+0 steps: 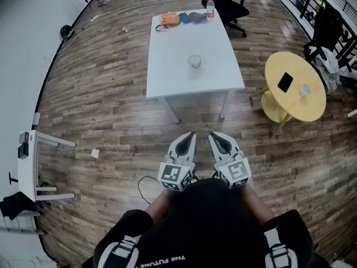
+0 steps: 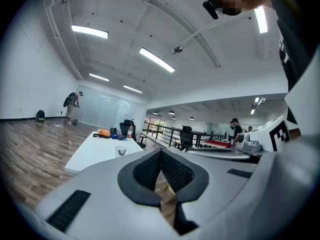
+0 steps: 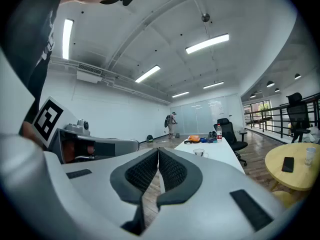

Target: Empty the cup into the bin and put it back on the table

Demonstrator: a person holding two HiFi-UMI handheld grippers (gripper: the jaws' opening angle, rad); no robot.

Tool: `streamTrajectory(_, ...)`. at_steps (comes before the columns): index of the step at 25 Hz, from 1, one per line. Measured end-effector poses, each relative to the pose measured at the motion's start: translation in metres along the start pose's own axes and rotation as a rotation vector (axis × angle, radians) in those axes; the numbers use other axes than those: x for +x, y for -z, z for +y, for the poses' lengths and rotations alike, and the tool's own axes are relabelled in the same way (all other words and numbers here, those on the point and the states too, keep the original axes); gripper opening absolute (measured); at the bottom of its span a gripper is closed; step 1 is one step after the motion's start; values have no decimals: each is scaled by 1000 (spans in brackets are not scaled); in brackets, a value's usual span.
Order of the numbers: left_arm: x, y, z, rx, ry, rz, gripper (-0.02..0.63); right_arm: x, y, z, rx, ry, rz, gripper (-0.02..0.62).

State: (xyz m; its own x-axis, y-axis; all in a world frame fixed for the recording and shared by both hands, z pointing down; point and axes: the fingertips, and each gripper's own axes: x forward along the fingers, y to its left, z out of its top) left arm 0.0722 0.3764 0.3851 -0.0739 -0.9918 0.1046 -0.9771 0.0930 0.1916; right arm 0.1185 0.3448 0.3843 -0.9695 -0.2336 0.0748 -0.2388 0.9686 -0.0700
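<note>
Left gripper [image 1: 191, 135]: clenched, the dark ribbed pads [image 2: 150, 170] meeting along a line with nothing between them; held low in front of the person's body, pointing toward the white table
Right gripper [image 1: 212, 136]: clenched as well, its pads [image 3: 171, 170] pressed together on nothing; just beside the left one, their tips near each other but apart; its own view shows the left gripper's body at its left
Cup [image 1: 194, 61]: clear, upright on the white table [image 1: 173, 74], near the middle of the top and alone there; well apart from both grippers; it shows small beyond the jaws in the left gripper view [image 2: 120, 150] and the right gripper view [image 3: 199, 153]; whether anything is in it I cannot tell
Far end of the table: an orange thing [image 1: 170, 19], some dark and blue things beside it, and a bottle [image 1: 210, 7] with a red cap standing upright at the corner; all well apart from the cup
Chair [image 1: 228, 1]: black office chair, just beyond the table's far right corner
Round table [image 1: 290, 106]: yellow, to the right of the white table; a dark phone [image 1: 285, 82] lies flat on it and a small pale cup [image 1: 304, 90] stands near the phone
Floor [image 1: 111, 99]: wood planks; a thin dark cable [image 1: 142, 186] curls near the person's feet; a few small scraps lie about
Left edge: a small white stand [image 1: 28, 166] against the wall
Distance: a person with a backpack [image 2: 74, 104] stands by the glass wall at the far end of the room
</note>
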Motion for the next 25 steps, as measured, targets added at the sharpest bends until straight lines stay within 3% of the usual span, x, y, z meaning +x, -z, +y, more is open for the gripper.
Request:
streamTrajectory(9, -6, 0, 13, -5, -9, 4, 18, 8, -1, 7, 2, -8, 9, 17)
streamTrajectory(13, -9, -2, 22, 3, -6, -4, 18, 17, -7, 11, 38, -9, -33, 17)
streamTrajectory(25, -2, -4, 81, -13, -1, -2, 18, 73, 2, 16, 0, 39, -18, 17)
